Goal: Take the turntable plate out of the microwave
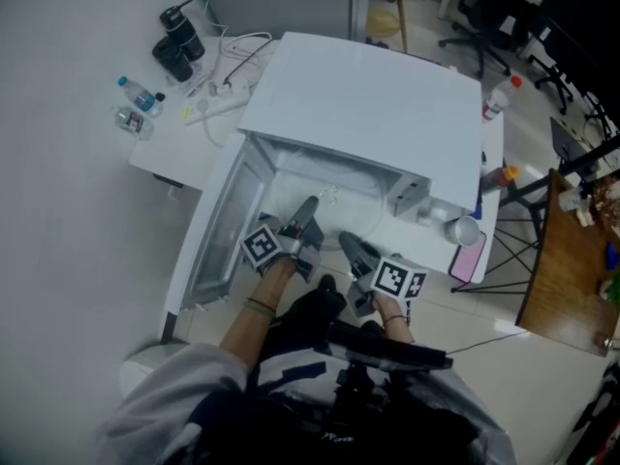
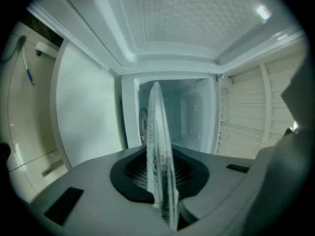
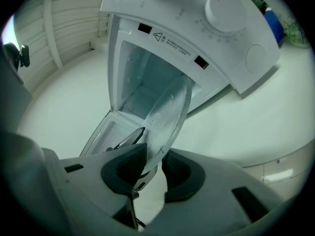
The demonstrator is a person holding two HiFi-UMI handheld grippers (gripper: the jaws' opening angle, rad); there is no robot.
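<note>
The white microwave (image 1: 368,95) stands on a white table with its door (image 1: 218,231) swung open to the left. Both grippers reach into its mouth. In the left gripper view the clear glass turntable plate (image 2: 158,151) stands edge-on, and my left gripper (image 2: 160,181) is shut on its rim, in front of the empty cavity. In the right gripper view the same plate (image 3: 170,112) tilts out of the cavity. Its rim lies between the jaws of my right gripper (image 3: 155,168), resting against one pad with a gap to the other. From the head view the left gripper (image 1: 308,211) and right gripper (image 1: 351,245) sit side by side.
A power strip with cables (image 1: 218,100), a black flask (image 1: 179,42) and water bottles (image 1: 140,95) lie left of the microwave. A cup (image 1: 462,229) and a pink phone (image 1: 467,257) sit at its right. A wooden desk (image 1: 567,279) and office chairs stand further right.
</note>
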